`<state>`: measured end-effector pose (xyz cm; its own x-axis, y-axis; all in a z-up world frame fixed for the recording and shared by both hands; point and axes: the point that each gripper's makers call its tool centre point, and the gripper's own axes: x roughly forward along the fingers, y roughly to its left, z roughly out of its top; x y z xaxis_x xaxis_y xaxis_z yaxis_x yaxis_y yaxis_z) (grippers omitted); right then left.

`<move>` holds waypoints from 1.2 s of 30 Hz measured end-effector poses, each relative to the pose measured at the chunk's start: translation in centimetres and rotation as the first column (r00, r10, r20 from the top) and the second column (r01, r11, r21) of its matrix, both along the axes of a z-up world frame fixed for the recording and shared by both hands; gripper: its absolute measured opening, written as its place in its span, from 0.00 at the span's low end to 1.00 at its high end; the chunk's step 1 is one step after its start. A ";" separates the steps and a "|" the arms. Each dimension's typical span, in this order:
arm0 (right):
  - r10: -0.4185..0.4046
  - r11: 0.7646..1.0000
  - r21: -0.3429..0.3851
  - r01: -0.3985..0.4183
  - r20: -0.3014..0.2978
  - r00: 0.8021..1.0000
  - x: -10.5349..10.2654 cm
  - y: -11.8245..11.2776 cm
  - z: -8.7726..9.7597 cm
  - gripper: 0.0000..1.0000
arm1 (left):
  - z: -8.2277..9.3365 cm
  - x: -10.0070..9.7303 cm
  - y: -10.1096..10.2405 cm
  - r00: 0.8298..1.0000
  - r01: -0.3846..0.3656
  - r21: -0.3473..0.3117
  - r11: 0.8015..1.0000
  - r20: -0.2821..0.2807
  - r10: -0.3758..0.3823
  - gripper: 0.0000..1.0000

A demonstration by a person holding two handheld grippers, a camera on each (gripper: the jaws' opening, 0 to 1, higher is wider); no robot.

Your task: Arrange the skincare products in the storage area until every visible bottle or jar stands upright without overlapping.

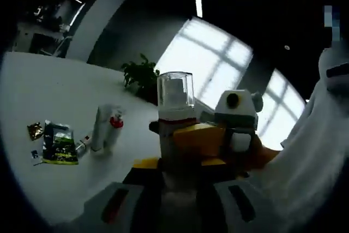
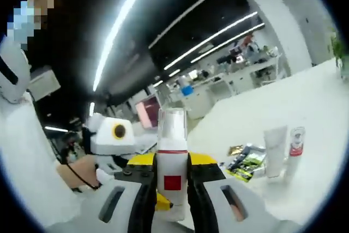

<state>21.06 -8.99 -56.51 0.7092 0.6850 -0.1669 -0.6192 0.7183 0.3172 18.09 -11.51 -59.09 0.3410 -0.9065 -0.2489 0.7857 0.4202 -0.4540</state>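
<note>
A white pump bottle with a clear cap and a red band point(image 1: 175, 102) point(image 2: 172, 151) stands upright between both pairs of jaws, held off the table. My left gripper point(image 1: 177, 195) is shut on its lower body. My right gripper point(image 2: 172, 197) is shut on it too, and reaches into the left gripper view from the right as a yellow and white body point(image 1: 218, 132). The left gripper point(image 2: 112, 135) enters the right gripper view from the left, with a hand point(image 2: 76, 174) on it. On the white table point(image 1: 49, 88) point(image 2: 311, 96) stand a white tube point(image 1: 100, 129) point(image 2: 275, 151) and a slim bottle with red print point(image 1: 114, 128) point(image 2: 295, 147), close together.
Green sachets point(image 1: 59, 145) point(image 2: 248, 165) and a small gold packet point(image 1: 35, 130) point(image 2: 235, 149) lie flat beside the tube. A potted plant point(image 1: 140, 75) stands at the table's far edge before bright windows. A person in white point(image 2: 24, 151) point(image 1: 316, 151) stands close by.
</note>
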 end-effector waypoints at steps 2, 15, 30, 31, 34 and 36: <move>-0.075 0.997 -0.028 0.075 0.008 0.997 0.4 0.1 -0.2 0.20 | -0.3 0.5 -0.1 0.997 -0.045 0.067 0.997 0.070 0.041 0.19; -0.066 0.997 0.030 0.065 0.018 0.998 0.4 0.2 0.2 0.21 | -0.2 1.4 0.6 0.981 -0.132 0.145 0.981 0.164 0.108 0.17; 0.494 0.825 0.226 -0.519 0.162 0.854 -6.9 0.8 8.2 0.21 | 7.5 -5.6 -0.5 0.911 0.403 -0.120 0.907 0.141 -0.386 0.17; 0.510 0.817 0.211 -0.537 0.171 0.843 -7.3 0.9 8.5 0.21 | 7.6 -5.9 -0.6 0.902 0.421 -0.110 0.900 0.154 -0.403 0.17; 0.521 0.811 0.197 -0.551 0.184 0.833 -7.9 0.8 9.1 0.21 | 8.1 -6.4 -0.9 0.888 0.444 -0.098 0.890 0.178 -0.424 0.17; 0.538 0.806 0.159 -0.570 0.204 0.818 -8.4 0.8 9.2 0.21 | 8.1 -6.7 -1.1 0.873 0.465 -0.072 0.882 0.207 -0.443 0.17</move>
